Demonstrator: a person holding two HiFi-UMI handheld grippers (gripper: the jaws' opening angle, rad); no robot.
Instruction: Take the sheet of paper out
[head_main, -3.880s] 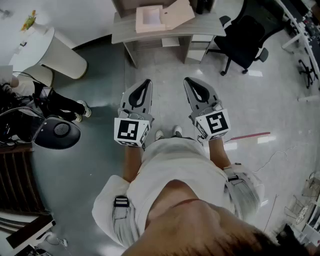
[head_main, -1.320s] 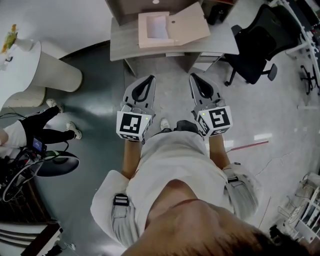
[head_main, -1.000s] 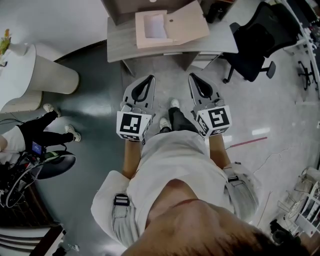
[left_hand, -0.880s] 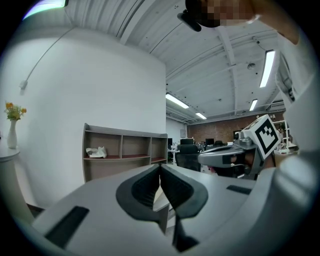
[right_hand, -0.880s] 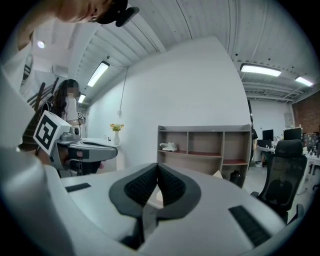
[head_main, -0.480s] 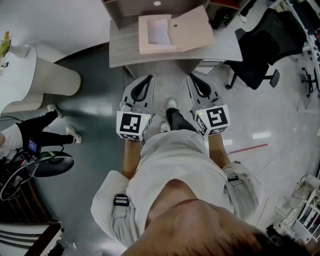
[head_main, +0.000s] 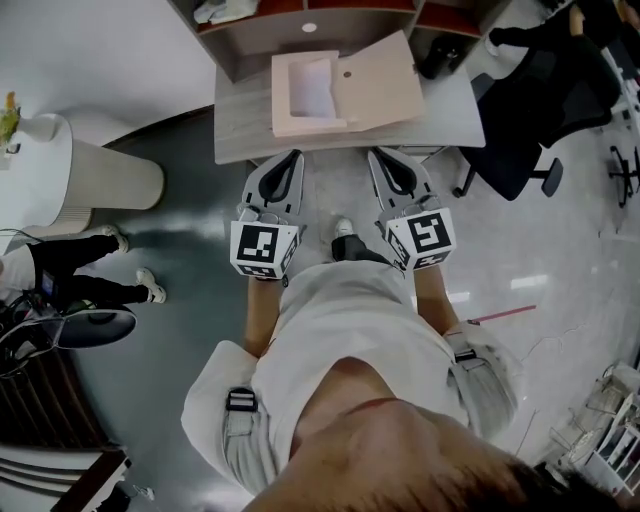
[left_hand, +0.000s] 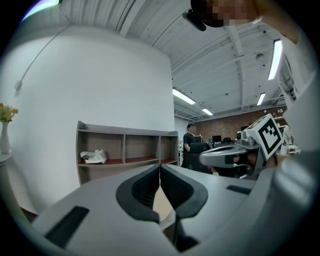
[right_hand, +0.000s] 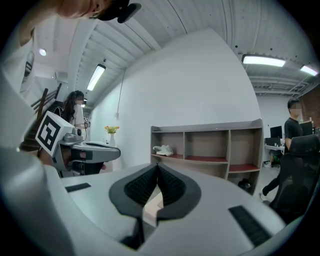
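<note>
The left gripper and the right gripper are held side by side, each with its jaws pressed together on nothing. From above, their tips reach the near edge of the grey bench. The white sheet of paper lies in the tray of an open pink box file, its long axis running away from the person. Only the head view shows the sheet. The gripper views look level at the shelf unit, where a white bundle sits in the left bay.

The head view looks steeply down from above the left gripper and right gripper. Each gripper view sits close behind its own jaws, facing level; both share the grey-brown open wooden shelf unit beyond them.
</note>
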